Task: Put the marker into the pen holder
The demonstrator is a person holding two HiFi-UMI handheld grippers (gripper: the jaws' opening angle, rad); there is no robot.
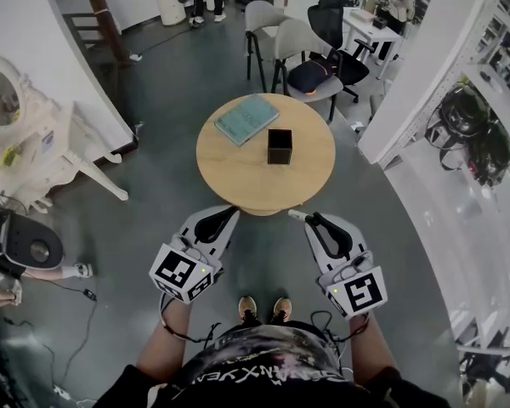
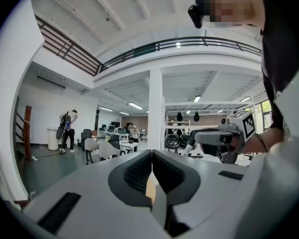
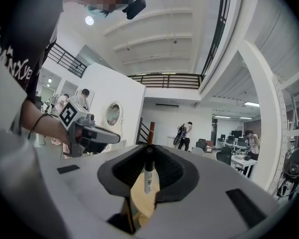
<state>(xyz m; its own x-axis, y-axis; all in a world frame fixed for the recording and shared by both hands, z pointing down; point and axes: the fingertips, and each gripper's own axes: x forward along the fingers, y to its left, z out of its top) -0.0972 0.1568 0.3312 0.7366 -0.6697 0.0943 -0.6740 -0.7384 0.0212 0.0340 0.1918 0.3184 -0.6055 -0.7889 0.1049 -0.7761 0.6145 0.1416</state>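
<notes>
My right gripper (image 3: 148,157) has its jaws partway closed on the marker (image 3: 148,176), a white barrel with a black cap, cap end up and long axis crossing the jaws. I am holding it just short of the round table's (image 1: 229,185) near edge. The black pen holder (image 1: 279,145) stands ahead and slightly left, near the table's middle, mouth up. My left gripper (image 1: 225,218) is closed on nothing.

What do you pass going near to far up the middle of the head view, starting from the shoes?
Shoes → left gripper and right gripper holding the marker, level → round table → pen holder → book → grey chair
</notes>
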